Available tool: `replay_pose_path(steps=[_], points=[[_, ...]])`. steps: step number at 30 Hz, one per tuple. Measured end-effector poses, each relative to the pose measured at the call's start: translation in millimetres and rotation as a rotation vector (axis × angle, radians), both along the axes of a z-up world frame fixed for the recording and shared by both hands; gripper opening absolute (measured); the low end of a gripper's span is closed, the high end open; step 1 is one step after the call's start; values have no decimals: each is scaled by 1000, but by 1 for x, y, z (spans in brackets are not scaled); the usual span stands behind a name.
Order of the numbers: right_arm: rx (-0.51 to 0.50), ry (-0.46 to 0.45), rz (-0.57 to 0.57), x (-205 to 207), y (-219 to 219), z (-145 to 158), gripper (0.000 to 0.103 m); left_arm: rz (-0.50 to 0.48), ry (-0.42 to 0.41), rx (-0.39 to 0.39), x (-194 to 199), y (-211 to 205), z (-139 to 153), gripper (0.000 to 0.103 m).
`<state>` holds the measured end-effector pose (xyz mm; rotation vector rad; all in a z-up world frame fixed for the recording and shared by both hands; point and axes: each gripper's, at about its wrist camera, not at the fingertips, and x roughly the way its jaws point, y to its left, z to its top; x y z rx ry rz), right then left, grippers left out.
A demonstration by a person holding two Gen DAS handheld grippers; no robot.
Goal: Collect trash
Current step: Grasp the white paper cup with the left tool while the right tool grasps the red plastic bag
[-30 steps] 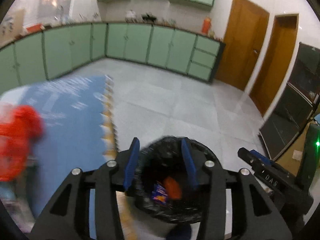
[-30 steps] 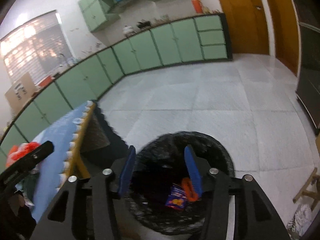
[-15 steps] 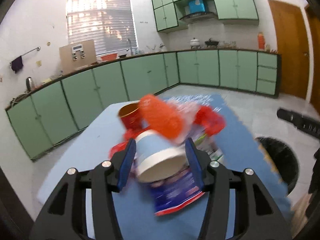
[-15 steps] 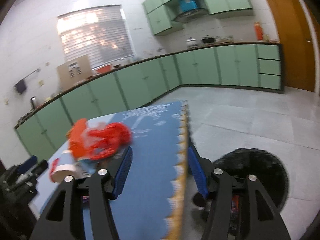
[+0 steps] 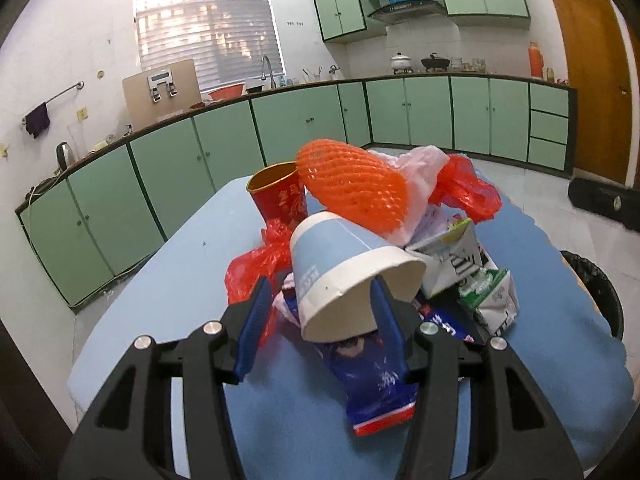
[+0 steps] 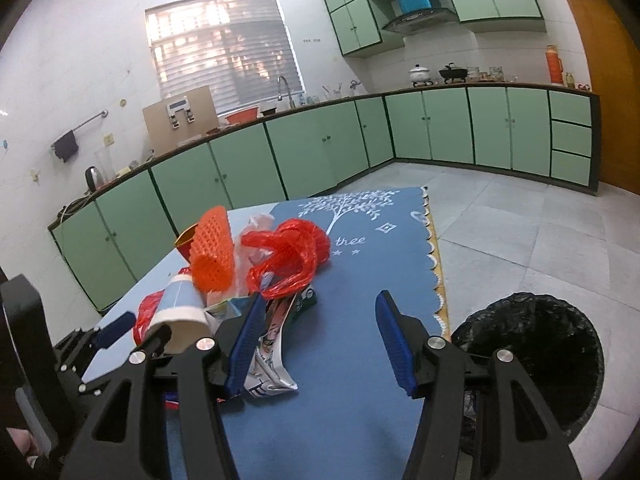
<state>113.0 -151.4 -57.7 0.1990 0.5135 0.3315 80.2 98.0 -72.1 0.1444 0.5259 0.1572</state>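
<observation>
A heap of trash lies on the blue table [image 5: 168, 304]. My left gripper [image 5: 320, 320] is open, its fingers on either side of a tipped blue-and-white paper cup [image 5: 348, 276]. Behind the cup are an orange foam net [image 5: 352, 188], a red cup [image 5: 280, 196], red plastic bags [image 5: 464, 188], a milk carton [image 5: 460, 256] and a blue wrapper [image 5: 372, 384]. My right gripper [image 6: 320, 336] is open and empty above the table, right of the heap [image 6: 256, 264]. A printed wrapper [image 6: 268, 356] lies by its left finger. The black-lined bin [image 6: 532, 356] stands on the floor at the right.
Green cabinets [image 5: 280, 132] run along the walls. Tiled floor [image 6: 520, 220] lies beyond the table. An orange door [image 5: 588, 80] is at the right. The left gripper also shows at the left edge of the right wrist view [image 6: 108, 336].
Both grippers swung from over the bin back to the table. My left gripper has closed in on the paper cup; my right gripper now faces the heap.
</observation>
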Motion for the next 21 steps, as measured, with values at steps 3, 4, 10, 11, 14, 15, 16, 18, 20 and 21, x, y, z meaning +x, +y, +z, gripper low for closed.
replay_pose_path(steps=[3, 4, 10, 11, 14, 15, 16, 18, 20, 21], points=[[-4, 25, 28, 2, 4, -8, 56, -10, -9, 5, 2, -2, -2, 39], [-2, 33, 40, 2, 7, -10, 56, -12, -7, 5, 3, -2, -3, 35], [-15, 76, 114, 2, 23, -24, 52, -5, 3, -8, 8, -6, -5, 5], [-15, 76, 122, 2, 25, -24, 51, -2, 1, -9, 8, -6, -5, 3], [-18, 64, 142, 4, 32, -22, 51, 10, -16, -13, 5, -2, -2, 2], [-18, 63, 148, 5, 34, -21, 51, 14, -27, -13, 4, -2, 0, 2], [-16, 62, 151, 6, 35, -20, 51, 16, -34, -11, 3, -1, 1, 2], [-18, 57, 156, 9, 39, -19, 51, 24, -50, -15, 0, 2, 4, 2], [-24, 44, 154, 12, 41, -16, 51, 36, -71, -24, -3, 6, 9, 2], [-23, 37, 150, 16, 40, -14, 51, 43, -87, -27, -4, 8, 13, 2]])
